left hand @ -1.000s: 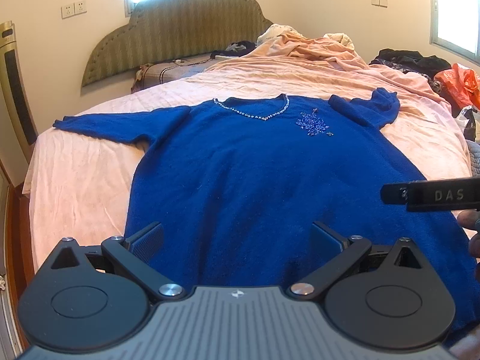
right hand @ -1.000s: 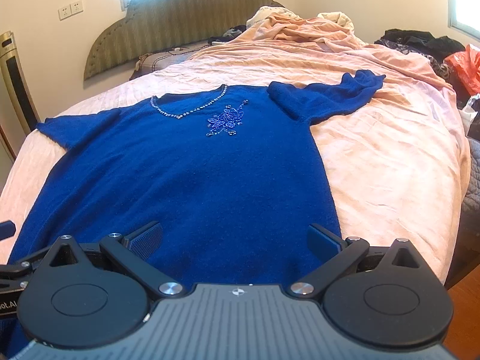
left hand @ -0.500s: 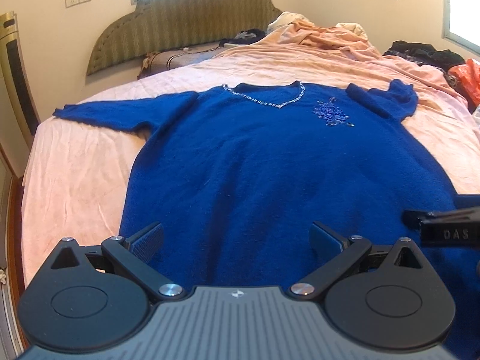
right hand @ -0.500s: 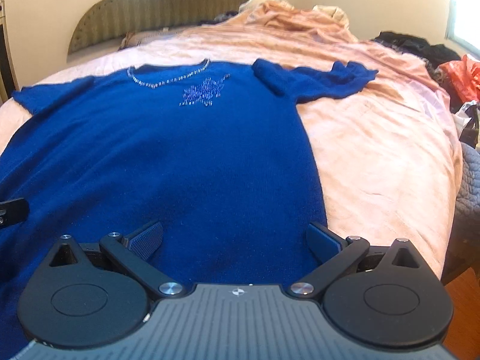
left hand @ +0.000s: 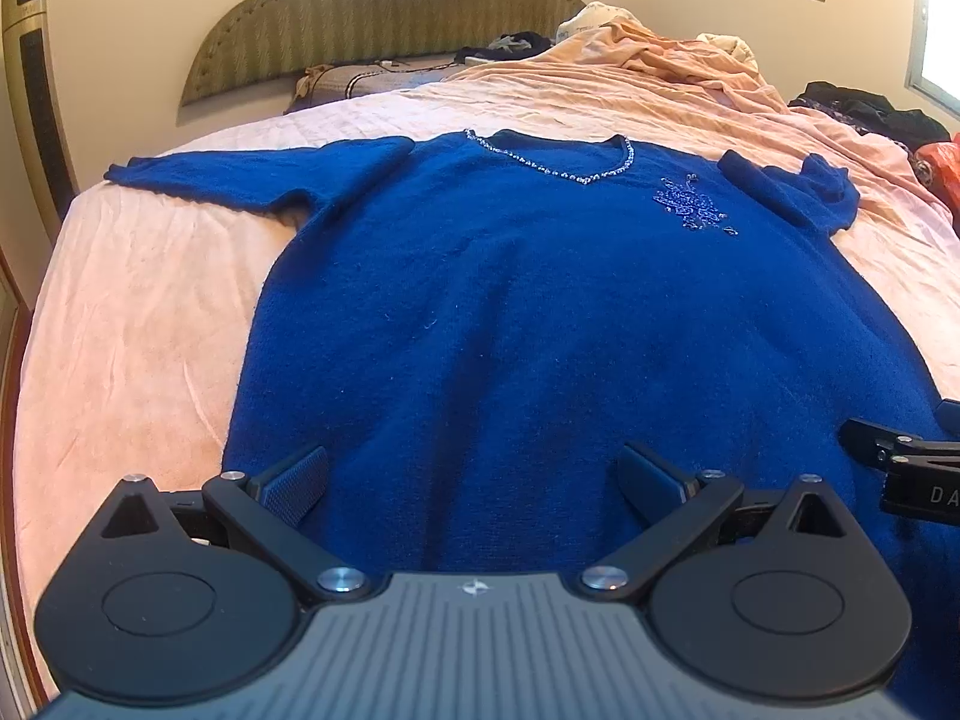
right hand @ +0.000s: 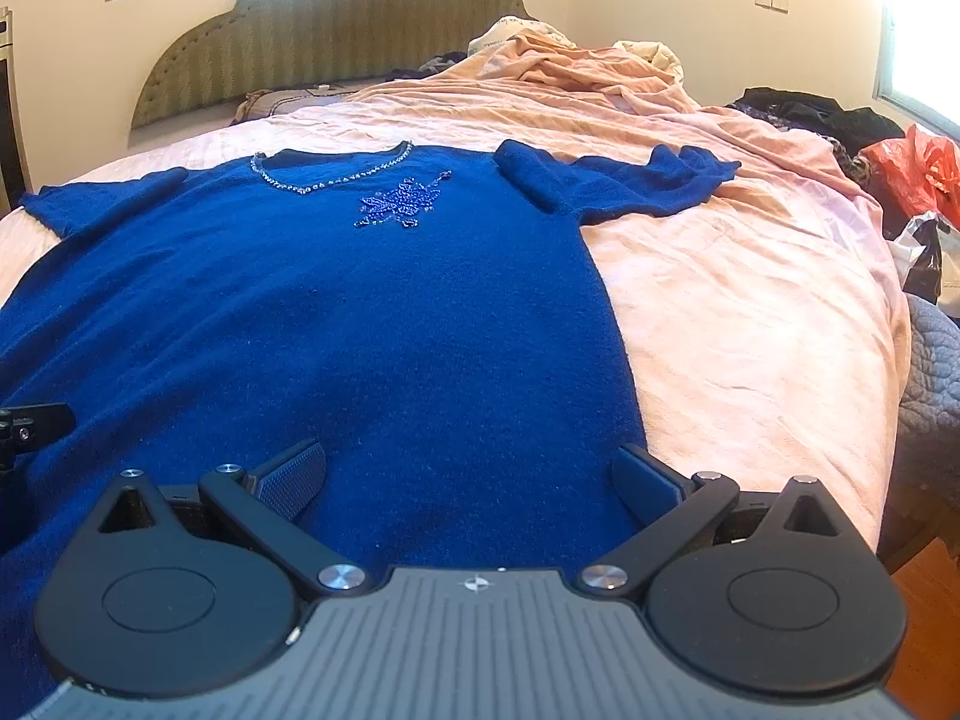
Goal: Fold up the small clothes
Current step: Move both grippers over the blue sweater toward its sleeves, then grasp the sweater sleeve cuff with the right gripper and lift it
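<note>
Blue sweater (left hand: 540, 312) flat on the pink bed (left hand: 138, 300), front up. Left gripper (left hand: 474, 480) and right gripper (right hand: 468, 474) wide open, low over the bottom hem, holding nothing. Best to pinch both hem corners together, then lift evenly toward the neck.

A bed (left hand: 138, 276) covered in a wrinkled peach sheet (right hand: 750, 312) carries everything. A blue knit sweater (left hand: 540, 312) lies flat across it, front up, neckline toward 12 o'clock, one sleeve out toward 10 o'clock and the other folded near 2 o'clock. A bunched peach blanket (left hand: 672, 60) lies at 1 o'clock, dark clothes (right hand: 804, 111) at 2 o'clock, a patterned pillow (left hand: 354, 81) at 11 o'clock.
</note>
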`<action>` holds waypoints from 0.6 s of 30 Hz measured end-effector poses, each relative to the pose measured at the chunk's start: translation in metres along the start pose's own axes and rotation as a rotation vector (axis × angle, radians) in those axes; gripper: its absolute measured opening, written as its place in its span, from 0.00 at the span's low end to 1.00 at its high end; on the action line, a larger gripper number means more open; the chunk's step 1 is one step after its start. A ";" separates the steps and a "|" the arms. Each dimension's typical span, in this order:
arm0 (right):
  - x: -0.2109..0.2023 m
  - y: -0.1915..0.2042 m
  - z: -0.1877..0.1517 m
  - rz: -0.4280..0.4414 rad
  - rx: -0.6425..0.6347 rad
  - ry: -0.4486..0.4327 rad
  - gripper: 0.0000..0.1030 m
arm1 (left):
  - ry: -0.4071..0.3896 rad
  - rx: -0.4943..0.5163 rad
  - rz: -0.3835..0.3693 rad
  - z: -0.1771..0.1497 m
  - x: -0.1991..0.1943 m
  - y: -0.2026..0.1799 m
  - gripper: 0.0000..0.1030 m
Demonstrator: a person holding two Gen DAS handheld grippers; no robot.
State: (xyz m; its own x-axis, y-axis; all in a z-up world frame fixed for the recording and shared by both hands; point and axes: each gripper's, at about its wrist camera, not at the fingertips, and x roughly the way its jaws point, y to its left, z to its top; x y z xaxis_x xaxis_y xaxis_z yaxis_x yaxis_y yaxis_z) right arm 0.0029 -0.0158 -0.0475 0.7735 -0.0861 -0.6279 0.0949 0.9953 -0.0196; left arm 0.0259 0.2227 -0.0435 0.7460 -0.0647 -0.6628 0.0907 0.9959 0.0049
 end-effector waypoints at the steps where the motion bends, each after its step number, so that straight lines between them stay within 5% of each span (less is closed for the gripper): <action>1: 0.000 -0.001 0.000 0.004 0.004 0.002 1.00 | -0.002 0.000 -0.002 0.000 0.000 0.000 1.00; 12: -0.021 -0.044 0.007 0.173 0.025 -0.069 1.00 | 0.007 0.006 -0.004 0.002 -0.007 -0.002 1.00; 18: -0.004 -0.132 0.072 0.184 0.128 -0.137 1.00 | -0.039 -0.062 -0.104 0.024 -0.020 0.000 1.00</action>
State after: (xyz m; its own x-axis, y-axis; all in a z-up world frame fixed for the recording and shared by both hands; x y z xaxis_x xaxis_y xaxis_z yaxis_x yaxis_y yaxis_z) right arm 0.0326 -0.1501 0.0137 0.8621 0.0818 -0.5001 0.0166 0.9818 0.1892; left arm 0.0269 0.2225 -0.0126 0.7599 -0.1694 -0.6276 0.1294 0.9855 -0.1094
